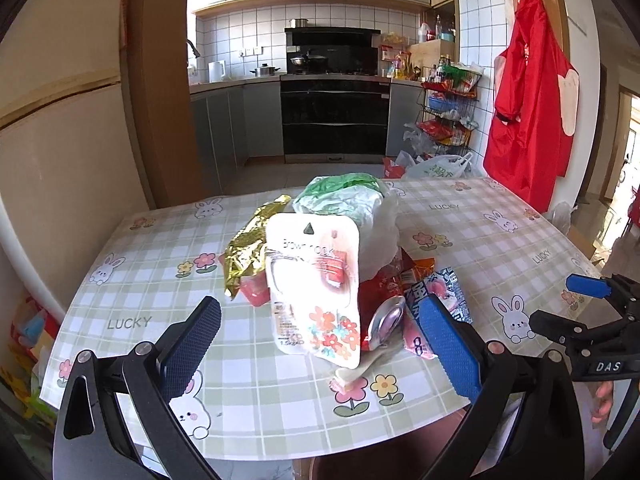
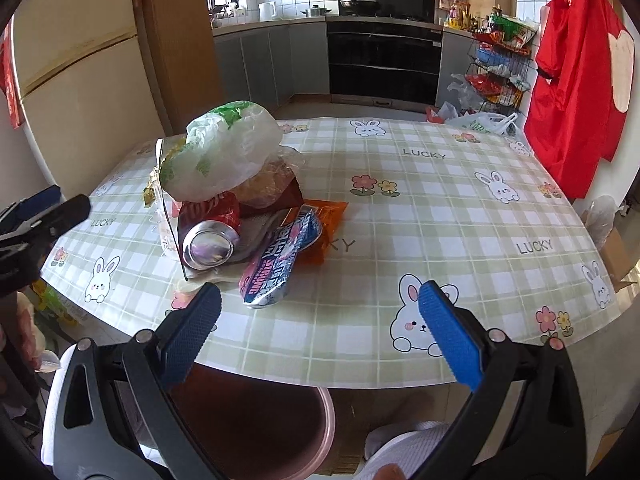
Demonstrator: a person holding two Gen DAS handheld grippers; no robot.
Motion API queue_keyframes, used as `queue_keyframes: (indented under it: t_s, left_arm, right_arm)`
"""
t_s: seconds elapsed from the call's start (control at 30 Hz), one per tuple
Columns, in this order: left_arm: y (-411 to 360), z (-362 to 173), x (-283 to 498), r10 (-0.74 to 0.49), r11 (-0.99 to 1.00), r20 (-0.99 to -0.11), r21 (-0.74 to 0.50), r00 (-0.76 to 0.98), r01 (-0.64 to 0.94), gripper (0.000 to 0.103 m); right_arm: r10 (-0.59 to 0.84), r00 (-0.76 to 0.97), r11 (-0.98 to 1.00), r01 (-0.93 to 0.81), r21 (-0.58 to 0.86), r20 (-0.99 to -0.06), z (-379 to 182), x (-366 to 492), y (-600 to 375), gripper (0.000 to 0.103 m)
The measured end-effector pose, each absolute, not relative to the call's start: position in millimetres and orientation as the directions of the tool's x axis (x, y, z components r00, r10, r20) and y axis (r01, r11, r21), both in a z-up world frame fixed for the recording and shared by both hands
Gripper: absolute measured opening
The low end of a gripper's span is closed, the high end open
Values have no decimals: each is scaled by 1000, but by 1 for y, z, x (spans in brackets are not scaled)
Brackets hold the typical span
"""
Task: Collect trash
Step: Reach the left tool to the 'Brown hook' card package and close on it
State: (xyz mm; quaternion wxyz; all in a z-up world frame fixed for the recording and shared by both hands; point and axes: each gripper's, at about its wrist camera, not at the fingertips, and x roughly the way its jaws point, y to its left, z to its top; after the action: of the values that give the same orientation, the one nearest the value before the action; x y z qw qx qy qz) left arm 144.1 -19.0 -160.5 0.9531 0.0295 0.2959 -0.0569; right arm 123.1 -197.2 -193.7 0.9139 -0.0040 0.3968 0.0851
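Blue pads on the left tool point(image 1: 320, 332) are spread wide and hold nothing. The right tool point(image 2: 320, 320) is spread wide too, and empty. Just ahead of both, on the tabletop point(image 2: 460, 208), sits the trash pile: a white hook card point(image 1: 314, 280) standing up tall, a squashed red can point(image 2: 210, 238) lying with its round end toward the tools, and a blue snack wrapper point(image 2: 276, 262) whose long side points at the right tool. Below the table edge waits a pink bin point(image 2: 280, 428). Picking looks about to start. Next, a tool should reach in and pinch one piece, maybe the wrapper.
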Motion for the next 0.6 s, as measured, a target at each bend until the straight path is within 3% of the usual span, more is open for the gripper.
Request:
queue_keyframes:
  t_s: [0.47, 0.53, 0.6]
  left_arm:
    - [-38, -211, 228, 39, 999, -666, 18, 745, -37, 88]
    - [-39, -214, 227, 36, 999, -672, 21, 739, -29, 84]
    - [-36, -216, 226, 26, 1000, -679, 10, 733, -27, 71]
  right_arm:
    - [170, 643, 985, -116, 124, -747, -221, 148, -222, 97]
    - [175, 641, 985, -119, 128, -747, -224, 149, -221, 97]
    - [187, 639, 982, -127, 138, -746, -226, 150, -220, 97]
